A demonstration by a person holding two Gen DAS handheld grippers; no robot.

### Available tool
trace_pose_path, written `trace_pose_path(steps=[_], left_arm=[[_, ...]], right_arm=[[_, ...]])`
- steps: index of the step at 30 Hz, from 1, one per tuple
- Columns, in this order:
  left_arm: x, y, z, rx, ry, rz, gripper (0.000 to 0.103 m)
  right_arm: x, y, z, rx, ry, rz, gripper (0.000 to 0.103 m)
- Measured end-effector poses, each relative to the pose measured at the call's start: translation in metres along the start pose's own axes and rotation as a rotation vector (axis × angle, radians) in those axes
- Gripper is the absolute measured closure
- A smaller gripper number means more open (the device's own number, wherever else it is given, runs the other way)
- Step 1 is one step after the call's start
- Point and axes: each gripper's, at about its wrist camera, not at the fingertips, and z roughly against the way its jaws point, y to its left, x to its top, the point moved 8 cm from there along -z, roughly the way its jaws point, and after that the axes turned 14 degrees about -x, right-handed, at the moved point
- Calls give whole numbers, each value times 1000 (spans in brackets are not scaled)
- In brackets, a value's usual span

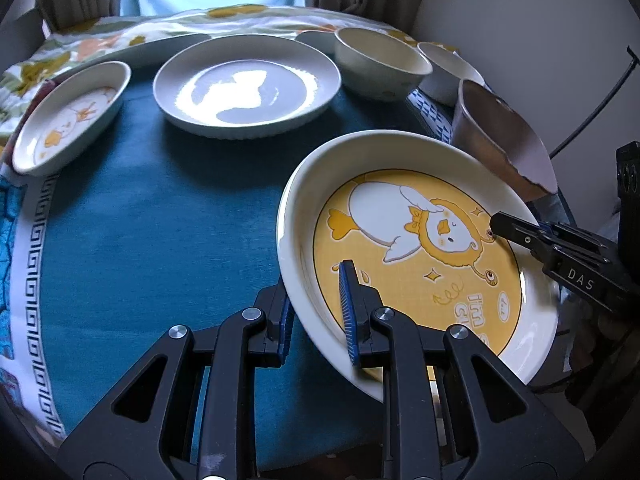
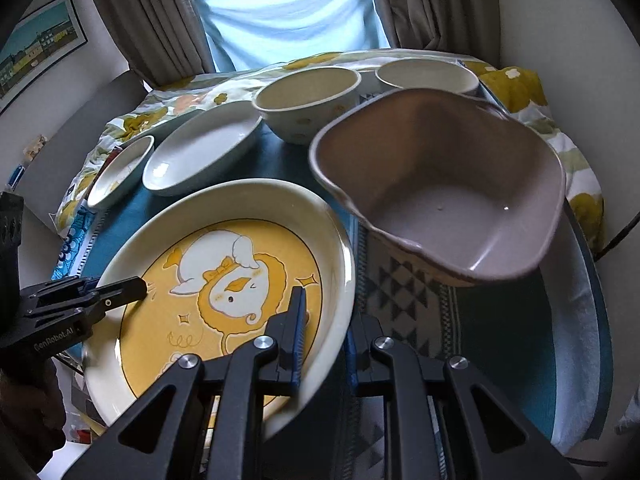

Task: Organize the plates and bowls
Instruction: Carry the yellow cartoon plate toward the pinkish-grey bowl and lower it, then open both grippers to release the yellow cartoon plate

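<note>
The yellow plate [image 1: 416, 248], printed with a cartoon duck, is held tilted above the blue cloth [image 1: 160, 240], gripped at opposite sides of its rim. Its near rim is pinched between the narrow jaws of the left gripper [image 1: 316, 312], one blue pad inside the plate and one outside. The far rim is clamped by the right gripper [image 2: 324, 340] in the same way, its jaws nearly shut on the rim. Just beside the plate, on its right, a brown bowl [image 2: 440, 192] with a wavy edge is seen on a patterned mat [image 2: 404, 300]. Farther back, a white plate [image 1: 248, 84] is set on the cloth, with a small oval dish [image 1: 72, 120] to its left and a cream bowl [image 1: 380, 64] to its right. A second cream bowl [image 2: 428, 74] is seen behind the brown one. Curtains [image 2: 152, 20] and a window are seen beyond the table.
</note>
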Motion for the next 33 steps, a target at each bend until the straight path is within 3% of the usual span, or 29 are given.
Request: trace_pose_path(steps=[6,20,28,33], left_arm=[[-3,-1,-7,18,-10,-2,86],[-2,1,-8,77,10,-2,73],[3,-3,34,130,-17,23,67],[29,-19,90,159,-111,21,66]], right_arm=[[-5,-4,-7,20,-4,12,87],[-9,-14,-6,41,29,-2,87],[-13,-26,36,12,18,-32,87],[17,-25,88,24,-83,11,87]])
